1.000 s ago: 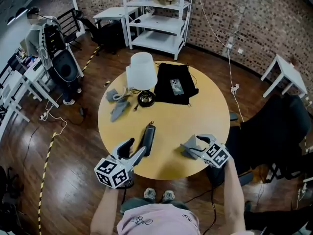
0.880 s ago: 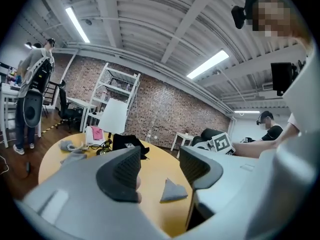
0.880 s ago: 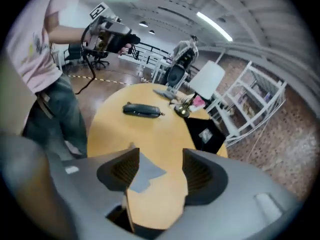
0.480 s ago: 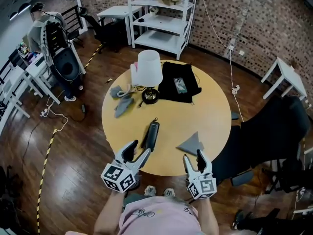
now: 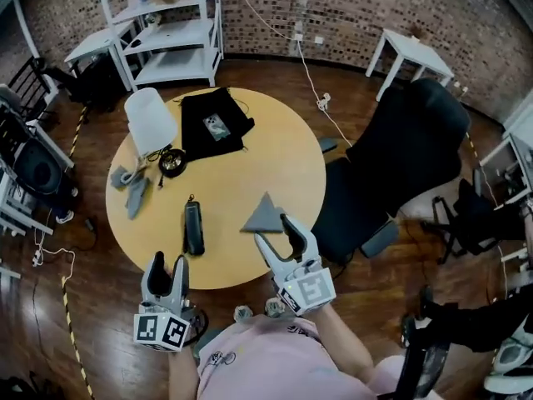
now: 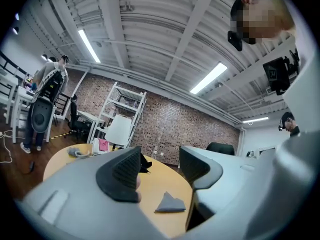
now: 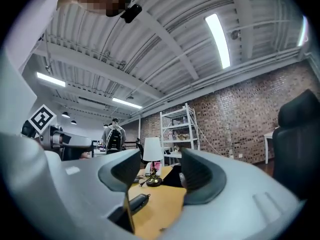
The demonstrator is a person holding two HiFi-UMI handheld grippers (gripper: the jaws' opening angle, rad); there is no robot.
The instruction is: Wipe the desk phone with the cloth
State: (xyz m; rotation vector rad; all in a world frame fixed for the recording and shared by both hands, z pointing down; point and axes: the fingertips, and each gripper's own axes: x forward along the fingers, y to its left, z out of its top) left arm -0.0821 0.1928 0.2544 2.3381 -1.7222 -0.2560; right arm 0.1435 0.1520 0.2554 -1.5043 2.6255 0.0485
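A black phone handset lies on the round yellow table, left of a grey cloth folded into a triangle. My right gripper hovers open just in front of the cloth, nothing between its fingers. My left gripper hangs open at the table's near edge, in front of the handset. In the left gripper view the open jaws of the left gripper frame the cloth. In the right gripper view the handset shows low between the open jaws of the right gripper.
A white lamp, a black fabric with a smartphone and a grey corded item sit at the table's far left. A black office chair stands right of the table. White shelves stand behind it.
The right gripper has come off the cloth, which now lies alone on the table. Both grippers pulled back toward the near edge, and the head view swung right.
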